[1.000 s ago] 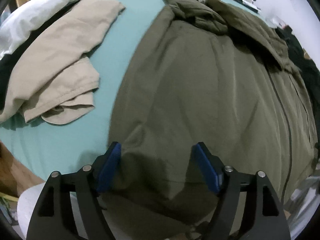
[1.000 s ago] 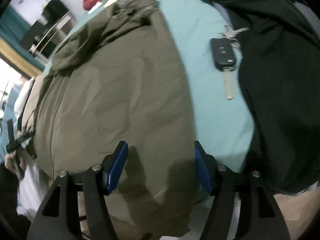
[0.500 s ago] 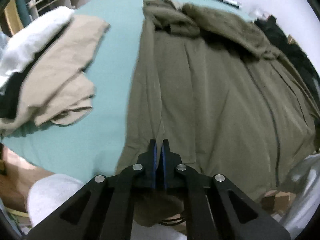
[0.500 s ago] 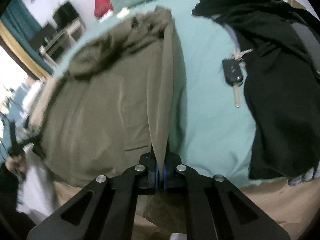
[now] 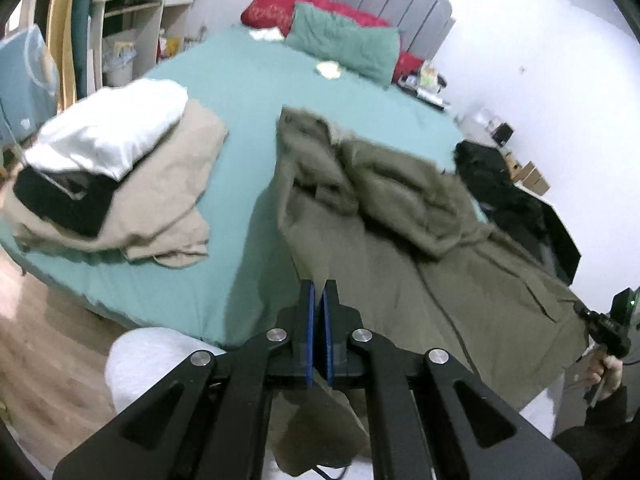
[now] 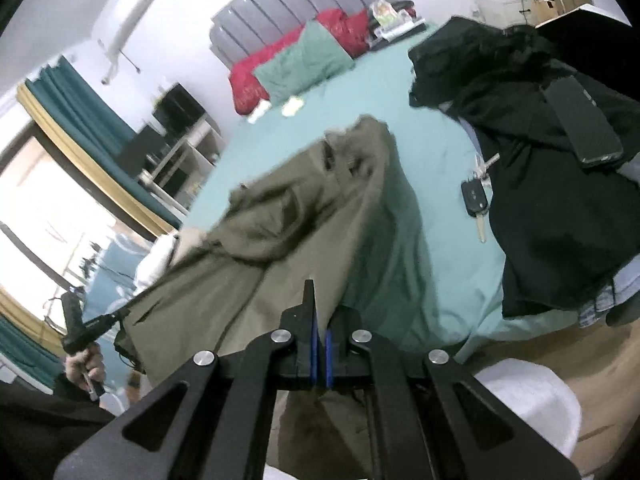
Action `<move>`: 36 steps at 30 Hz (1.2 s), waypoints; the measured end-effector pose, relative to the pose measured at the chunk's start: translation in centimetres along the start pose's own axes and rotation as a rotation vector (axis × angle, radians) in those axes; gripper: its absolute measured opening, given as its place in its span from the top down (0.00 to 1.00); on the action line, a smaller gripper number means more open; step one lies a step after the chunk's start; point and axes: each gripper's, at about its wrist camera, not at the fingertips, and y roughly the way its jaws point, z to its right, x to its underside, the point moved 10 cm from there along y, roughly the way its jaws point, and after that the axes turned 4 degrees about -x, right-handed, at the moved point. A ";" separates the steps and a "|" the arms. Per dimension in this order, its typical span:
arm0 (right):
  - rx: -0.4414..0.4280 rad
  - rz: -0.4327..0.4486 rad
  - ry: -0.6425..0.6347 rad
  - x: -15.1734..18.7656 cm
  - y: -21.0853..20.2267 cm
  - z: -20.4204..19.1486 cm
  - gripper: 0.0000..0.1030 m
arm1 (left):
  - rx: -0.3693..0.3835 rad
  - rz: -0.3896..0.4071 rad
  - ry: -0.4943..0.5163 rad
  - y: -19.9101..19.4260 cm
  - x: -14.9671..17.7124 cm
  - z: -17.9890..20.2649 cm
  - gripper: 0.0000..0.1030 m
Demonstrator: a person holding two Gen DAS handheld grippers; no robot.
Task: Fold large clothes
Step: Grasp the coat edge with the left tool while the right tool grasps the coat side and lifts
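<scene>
One olive-green jacket [image 5: 400,248] lies spread on the bed [image 5: 240,92], its hood end bunched toward the headboard [image 5: 360,4] and its hem edge raised off the mattress at the foot of the bed. Two grippers hold that hem: the left gripper [image 5: 318,308] has its fingers clenched on a fold of the fabric, and the right gripper [image 6: 319,320] has its fingers pinched on the opposite corner, cloth running up between the blue pads in both wrist views. Against the headboard sit one teal pillow [image 5: 344,48] and red cushions [image 5: 280,4]; how many red ones there are is hard to tell. Left of the jacket on the bed is one stack of clothes: a beige garment [image 5: 168,200] at the bottom, a black piece [image 5: 64,200] and a white piece [image 5: 112,128] on top, all blurred. Right of the jacket lies one heap of black clothing [image 6: 540,160], with a dark phone [image 6: 582,124] resting on it and one car key [image 6: 474,200] on the sheet between the heap and the jacket. Each wrist view catches the other hand at the frame edge, partly cut off: the person's right hand [image 5: 608,372] and left hand [image 6: 86,364]. A shelf unit [image 5: 132,12] stands beyond the bed; its contents are too small to make out.
</scene>
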 end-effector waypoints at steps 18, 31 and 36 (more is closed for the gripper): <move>-0.099 0.212 0.008 -17.5 7.4 -0.8 0.97 | -0.076 0.177 -0.043 6.3 -16.5 -1.2 0.99; 0.046 0.150 0.150 -27.1 24.7 10.9 0.97 | -0.158 0.161 -0.033 23.1 -27.7 -1.8 0.99; 0.119 0.037 0.203 -26.3 32.2 15.6 0.96 | -0.198 0.107 -0.098 29.2 -28.9 -4.7 0.87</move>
